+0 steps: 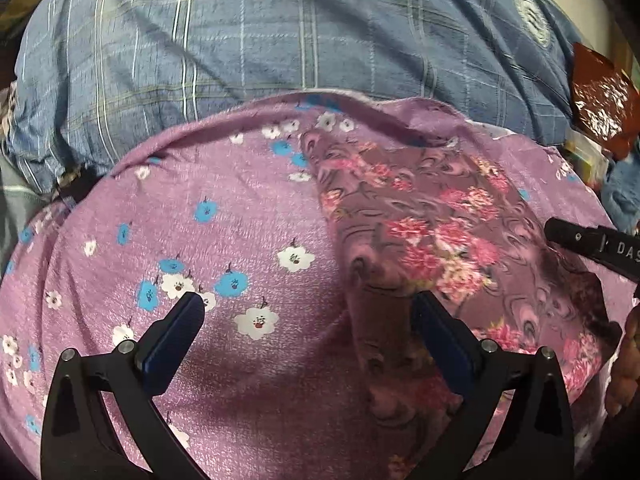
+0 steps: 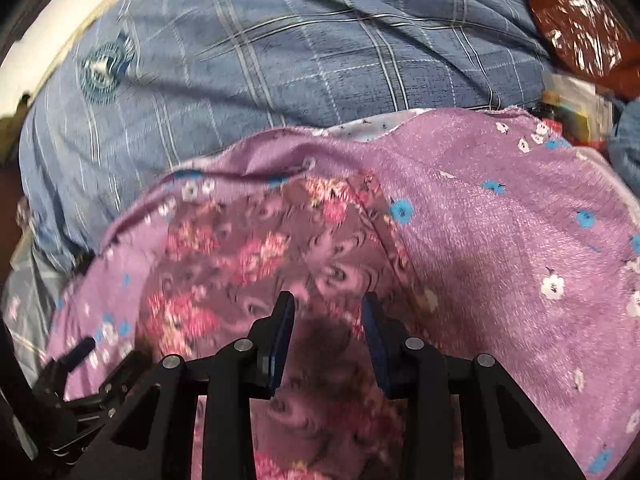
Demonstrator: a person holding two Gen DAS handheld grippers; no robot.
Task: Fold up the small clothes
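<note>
At the bottom of the left wrist view the left gripper (image 1: 306,306) hangs with its blue-padded fingers (image 1: 182,330) spread wide, nothing between them, over a lilac fabric printed with small white and blue flowers (image 1: 224,216). That cloth fills the lower and middle part of the frame, fairly flat on the left side. Lying on top of it, right of centre, is a darker mauve garment with pink roses and swirl patterns (image 1: 432,216); its left edge runs in a diagonal from upper centre down toward the right finger.

At the bottom of the right wrist view the right gripper (image 2: 328,302) has its fingers a moderate gap apart, holding nothing, poised over the rose-print garment (image 2: 256,256). Whether the tips touch the cloth I cannot tell; the picture is blurred. The garment's right edge shows as a seam slanting from centre to lower right, with the lilac cloth (image 2: 500,240) beyond it. The left gripper's black frame (image 2: 80,376) sits in the lower left corner.

Farther back, the lilac cloth ends in a curved, slightly lifted hem across the middle of both views. Past that hem lies a blue checked bedsheet with round emblems (image 1: 280,40), rumpled but free of other items. At the right edge sits a shiny reddish-brown foil packet (image 1: 600,96).
</note>
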